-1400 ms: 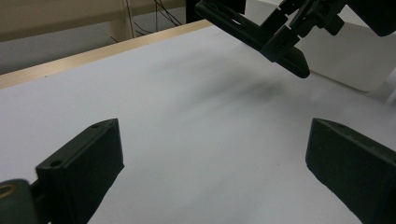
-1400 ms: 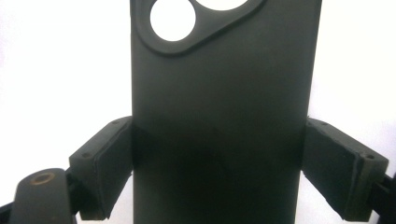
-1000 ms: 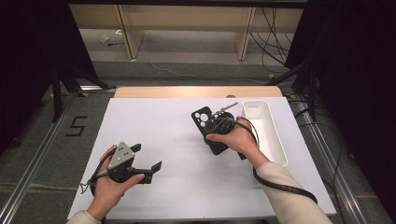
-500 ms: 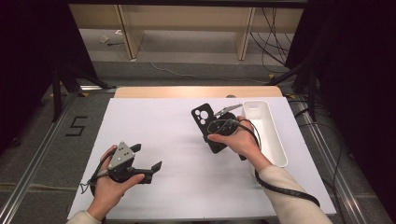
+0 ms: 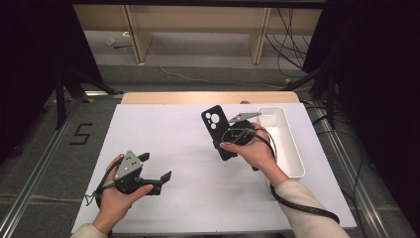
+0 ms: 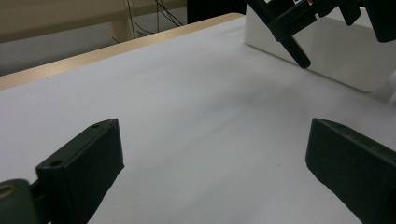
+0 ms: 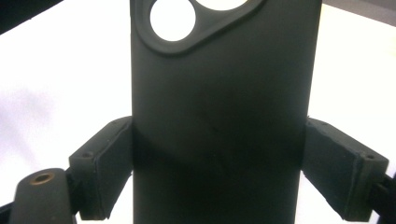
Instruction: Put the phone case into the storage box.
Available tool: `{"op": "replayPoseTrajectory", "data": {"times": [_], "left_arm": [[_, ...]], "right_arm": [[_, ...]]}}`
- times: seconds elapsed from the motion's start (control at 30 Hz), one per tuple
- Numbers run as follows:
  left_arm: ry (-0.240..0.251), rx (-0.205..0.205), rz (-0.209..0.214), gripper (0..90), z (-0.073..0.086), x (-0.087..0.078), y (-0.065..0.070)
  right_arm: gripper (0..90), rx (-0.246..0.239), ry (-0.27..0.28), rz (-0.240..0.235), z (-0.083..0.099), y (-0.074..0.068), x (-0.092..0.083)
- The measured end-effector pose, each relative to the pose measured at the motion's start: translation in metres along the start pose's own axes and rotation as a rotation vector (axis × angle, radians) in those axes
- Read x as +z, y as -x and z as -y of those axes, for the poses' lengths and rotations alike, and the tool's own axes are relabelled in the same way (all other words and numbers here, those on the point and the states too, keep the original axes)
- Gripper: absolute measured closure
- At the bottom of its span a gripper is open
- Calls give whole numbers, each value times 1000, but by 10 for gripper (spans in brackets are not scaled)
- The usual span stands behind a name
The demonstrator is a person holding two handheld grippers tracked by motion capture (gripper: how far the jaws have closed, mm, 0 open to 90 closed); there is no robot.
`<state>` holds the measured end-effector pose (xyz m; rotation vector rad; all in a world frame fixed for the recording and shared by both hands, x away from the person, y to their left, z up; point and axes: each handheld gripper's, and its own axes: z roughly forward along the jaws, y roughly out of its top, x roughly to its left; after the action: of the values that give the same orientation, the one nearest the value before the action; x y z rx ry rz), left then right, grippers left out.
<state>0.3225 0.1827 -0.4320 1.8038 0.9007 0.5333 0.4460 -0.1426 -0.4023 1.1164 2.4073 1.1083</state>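
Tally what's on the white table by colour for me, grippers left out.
Black: 1, the phone case, gripped across its width by the right gripper.
White: 1, the long bin at the table's right side.
Total: 2

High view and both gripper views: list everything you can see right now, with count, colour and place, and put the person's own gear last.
Phone case: one, black, camera cut-outs at its far end, gripped across its width, left of the bin.
Bin: one, white, long, at the table's right side.
Table: one, white sheet on top, wooden far edge.
Floor mark: one, black "5", left of the table.
Cables: several, dark, on the floor beyond the table.
Right gripper: one, black, shut on the case.
Left gripper: one, black, open, near left of the table.
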Motion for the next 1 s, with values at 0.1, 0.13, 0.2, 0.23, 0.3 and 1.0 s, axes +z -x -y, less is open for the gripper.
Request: {"op": "replayPoseTrajectory", "data": {"times": [0.1,0.13,0.2,0.23,0.3,1.0], "left_arm": [[0,-2,1,37,0,0,0],[0,-1,2,38,0,0,0],[1,-3,0,38,0,0,0],[0,-3,0,38,0,0,0],[0,-2,1,37,0,0,0],[2,-7,-4,37,1,0,-1]], "right_arm": [[157,-3,9,3,1,0,-1],[157,3,24,4,2,0,-2],[157,4,30,5,2,0,-3],[157,7,39,12,3,0,-5],[157,2,55,20,4,1,-8],[157,-1,152,56,6,2,-25]]}}
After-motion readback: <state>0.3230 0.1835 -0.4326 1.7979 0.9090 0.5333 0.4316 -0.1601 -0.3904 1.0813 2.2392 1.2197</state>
